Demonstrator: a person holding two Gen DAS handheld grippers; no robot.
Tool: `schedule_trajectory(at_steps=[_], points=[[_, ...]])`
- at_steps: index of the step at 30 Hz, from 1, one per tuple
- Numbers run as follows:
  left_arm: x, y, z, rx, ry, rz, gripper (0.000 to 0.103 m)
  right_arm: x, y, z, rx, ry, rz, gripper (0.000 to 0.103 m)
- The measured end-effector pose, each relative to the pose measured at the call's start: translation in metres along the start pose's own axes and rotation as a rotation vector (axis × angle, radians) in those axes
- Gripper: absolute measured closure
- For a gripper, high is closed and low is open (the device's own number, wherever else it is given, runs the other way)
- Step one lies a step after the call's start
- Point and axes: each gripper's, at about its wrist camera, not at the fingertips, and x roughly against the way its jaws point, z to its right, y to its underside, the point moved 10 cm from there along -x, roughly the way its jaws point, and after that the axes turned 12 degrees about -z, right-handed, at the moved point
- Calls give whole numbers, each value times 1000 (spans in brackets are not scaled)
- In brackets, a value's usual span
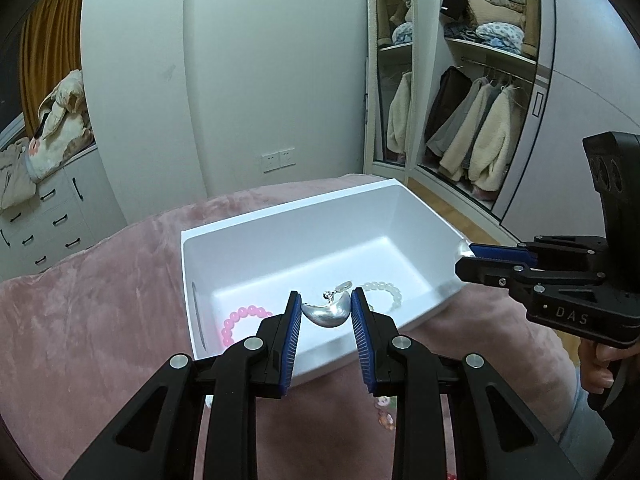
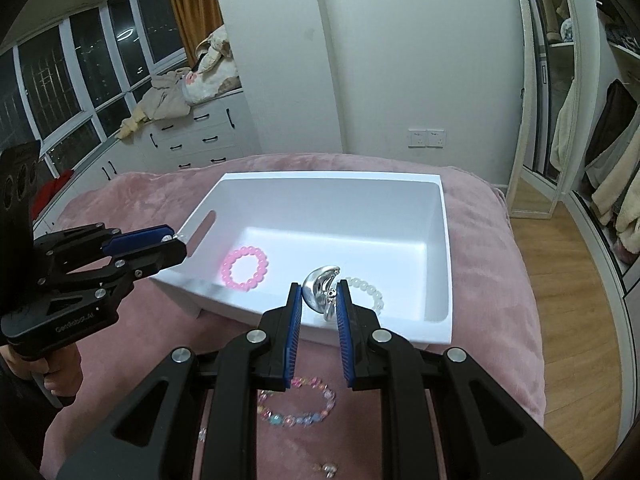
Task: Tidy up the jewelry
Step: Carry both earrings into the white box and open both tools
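A white bin (image 1: pixel 280 220) (image 2: pixel 440 240) sits on a pink blanket. Inside it lie a pink bead bracelet (image 1: pixel 240 322) (image 2: pixel 244 268) and a white bead bracelet (image 1: pixel 386 290) (image 2: pixel 370 292). My left gripper (image 1: pixel 326 306) is shut on a silver crescent earring (image 1: pixel 326 312) above the bin's near edge. My right gripper (image 2: pixel 318 294) is shut on a second silver crescent earring (image 2: pixel 318 290) over the bin's near right side. In the left wrist view the right gripper (image 1: pixel 466 254) shows at the bin's right rim; in the right wrist view the left gripper (image 2: pixel 176 240) shows at its left rim.
A multicoloured bead bracelet (image 2: pixel 296 404) lies on the blanket (image 2: pixel 500 300) in front of the bin, with small jewelry pieces (image 2: pixel 330 469) nearer me. A white dresser (image 2: pixel 192 136), a standing mirror (image 1: pixel 390 80) and an open wardrobe (image 1: pixel 488 80) stand beyond the bed.
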Motion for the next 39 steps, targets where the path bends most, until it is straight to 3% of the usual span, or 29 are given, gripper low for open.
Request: schedule_trajectory(at_steps=[21, 39], points=[[-67, -17, -42, 78, -44, -83, 73, -80, -27, 19, -24, 33, -99, 85], [-103, -6, -49, 102, -70, -153, 73, -109, -24, 23, -7, 27, -158, 85]])
